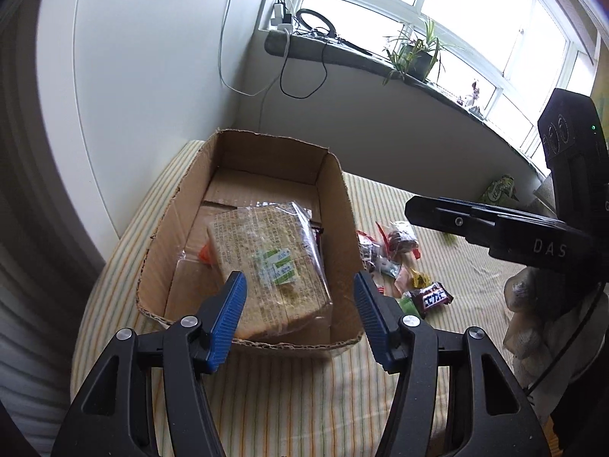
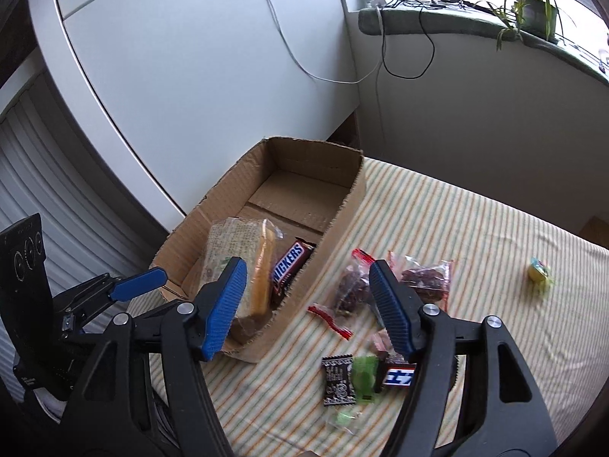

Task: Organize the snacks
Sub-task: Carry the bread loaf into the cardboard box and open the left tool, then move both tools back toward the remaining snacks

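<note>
An open cardboard box (image 1: 338, 205) (image 2: 342, 209) stands on the striped cloth. Inside lies a clear-wrapped cracker pack (image 1: 266, 262) (image 2: 228, 243), and beside it a Snickers bar (image 2: 289, 266). My left gripper (image 1: 300, 285) hovers open over the box's near end, the pack below its fingers and untouched. The right gripper (image 2: 308, 270) is open and empty above the box's right wall. To the right of the box lie loose snacks: two red-edged bags of dried fruit (image 2: 352, 289), a small Snickers (image 1: 432, 297) (image 2: 397, 375), a black sachet (image 2: 337, 381) and a green candy (image 2: 363, 377).
A white cabinet (image 2: 190, 76) runs close behind the box on the left. The window sill (image 1: 342, 53) carries a potted plant (image 1: 416, 55) and cables. A yellow-green candy (image 2: 538, 270) lies far right on the cloth, and a green packet (image 1: 498, 188) near the sill.
</note>
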The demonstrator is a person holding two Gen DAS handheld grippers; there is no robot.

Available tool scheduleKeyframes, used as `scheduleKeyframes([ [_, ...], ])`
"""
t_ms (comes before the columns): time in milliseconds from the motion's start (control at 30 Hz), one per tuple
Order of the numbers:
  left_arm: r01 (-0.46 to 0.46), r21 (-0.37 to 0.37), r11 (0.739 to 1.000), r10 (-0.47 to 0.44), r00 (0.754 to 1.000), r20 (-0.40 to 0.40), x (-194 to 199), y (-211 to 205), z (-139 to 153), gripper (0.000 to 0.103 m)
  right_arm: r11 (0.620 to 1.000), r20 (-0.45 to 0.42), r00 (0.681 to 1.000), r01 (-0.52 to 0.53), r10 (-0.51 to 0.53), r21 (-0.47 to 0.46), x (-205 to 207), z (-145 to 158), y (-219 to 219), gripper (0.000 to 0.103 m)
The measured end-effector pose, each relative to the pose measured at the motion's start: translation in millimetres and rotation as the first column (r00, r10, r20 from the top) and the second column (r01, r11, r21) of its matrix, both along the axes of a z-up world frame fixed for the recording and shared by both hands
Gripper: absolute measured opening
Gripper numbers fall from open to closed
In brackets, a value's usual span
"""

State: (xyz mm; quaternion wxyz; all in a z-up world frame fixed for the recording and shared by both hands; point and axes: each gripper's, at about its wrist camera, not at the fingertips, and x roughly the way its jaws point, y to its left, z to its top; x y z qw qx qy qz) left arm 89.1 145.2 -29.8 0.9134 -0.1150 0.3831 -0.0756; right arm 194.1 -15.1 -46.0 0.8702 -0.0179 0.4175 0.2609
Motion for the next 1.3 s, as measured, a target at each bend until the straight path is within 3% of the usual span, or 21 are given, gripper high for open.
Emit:
scheduleKeyframes([
  [367,0.101,0.000,0.995,-0.101,0.995,0.007,-27.0,-47.6,-1.2,0.058,0.997,-0.011,0.997,0.072,-0.072,-0.043,-14.7,-11.9,-85.5,0.070],
  [567,0.157,-0.003,0.988,-0.157,0.987,-0.017,-38.2,-75.1,-11.9,0.058,0.995,-0.033,0.998,0.046,-0.049,-0.086,-21.1,-26.6,-108.1,0.070],
  [933,0.196,-0.050,0.979,-0.201,0.973,-0.118,-30.7,-109.0,-47.8,0.058,0.979,-0.069,0.991,-0.123,0.113,-0.160,-29.4,-57.5,-96.3,0.069],
  [1100,0.188,-0.035,0.981,-0.191,0.973,-0.132,-18.7,-115.8,-55.1,0.050,0.963,-0.089,0.981,-0.186,0.172,-0.195,-24.8,-73.2,-87.0,0.050],
  [1300,0.178,-0.040,0.983,-0.182,0.972,-0.150,-6.5,-119.5,-63.1,0.046,0.939,-0.072,0.970,-0.243,0.233,-0.241,-20.0,-80.9,-71.4,0.047],
])
